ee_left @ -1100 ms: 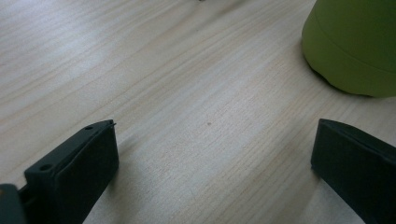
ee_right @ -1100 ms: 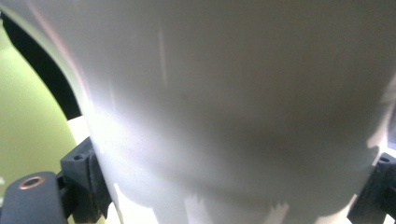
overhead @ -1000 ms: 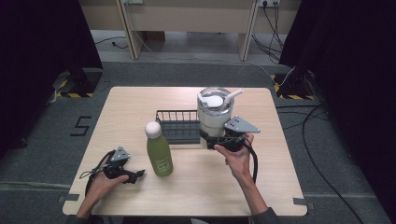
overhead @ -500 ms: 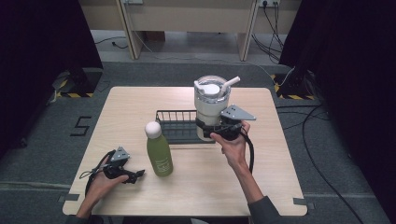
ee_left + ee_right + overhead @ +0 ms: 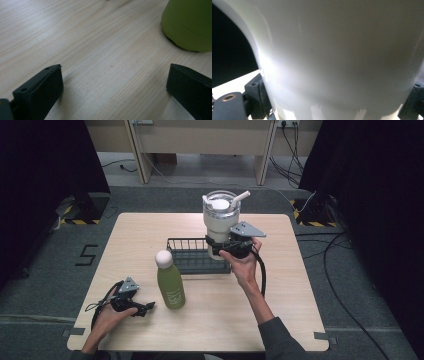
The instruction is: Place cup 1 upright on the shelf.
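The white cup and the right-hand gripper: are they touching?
Touching. In the right gripper view the white cup sits between the right gripper's black jaws, pressed against both; the high view shows it clamped low on the cup.

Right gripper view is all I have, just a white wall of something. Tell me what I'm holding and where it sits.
Observer: The right gripper is clamped on a tall white tumbler with a clear lid and white straw, held up over the right end of a black wire rack.
Operator: Report the other gripper.
Observer: The left gripper rests on the light wooden table near its front left corner, jaws wide open with nothing between them.
Operator: Name anything close to it.
Observer: A green bottle with a white round cap stands upright just to the right of it, in front of the rack.
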`<state>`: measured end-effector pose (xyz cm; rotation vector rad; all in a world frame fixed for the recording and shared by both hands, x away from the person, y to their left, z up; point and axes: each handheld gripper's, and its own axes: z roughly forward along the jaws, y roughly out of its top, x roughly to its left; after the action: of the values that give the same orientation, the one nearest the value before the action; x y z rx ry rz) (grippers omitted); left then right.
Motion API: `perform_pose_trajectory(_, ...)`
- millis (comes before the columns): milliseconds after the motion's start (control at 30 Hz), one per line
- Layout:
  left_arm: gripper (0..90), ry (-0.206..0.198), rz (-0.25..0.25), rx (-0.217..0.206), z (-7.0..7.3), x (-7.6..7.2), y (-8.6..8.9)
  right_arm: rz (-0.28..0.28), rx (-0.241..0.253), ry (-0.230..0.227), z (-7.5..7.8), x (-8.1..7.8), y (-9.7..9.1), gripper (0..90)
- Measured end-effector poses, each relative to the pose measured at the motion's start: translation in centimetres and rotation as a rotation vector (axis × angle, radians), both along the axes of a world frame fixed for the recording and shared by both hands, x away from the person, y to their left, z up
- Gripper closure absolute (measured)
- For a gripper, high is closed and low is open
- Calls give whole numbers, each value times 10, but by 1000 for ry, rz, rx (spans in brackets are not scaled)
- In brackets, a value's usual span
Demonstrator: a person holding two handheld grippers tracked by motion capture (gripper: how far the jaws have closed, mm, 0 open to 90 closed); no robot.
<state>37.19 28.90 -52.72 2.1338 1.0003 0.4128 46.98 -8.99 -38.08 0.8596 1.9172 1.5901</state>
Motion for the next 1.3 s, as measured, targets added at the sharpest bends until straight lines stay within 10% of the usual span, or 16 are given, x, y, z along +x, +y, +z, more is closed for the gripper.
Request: perform_pose_trajectory(1300, 0, 0, 0, -1, 0, 0, 0, -46, 3, 23, -30, 32, 9, 112)
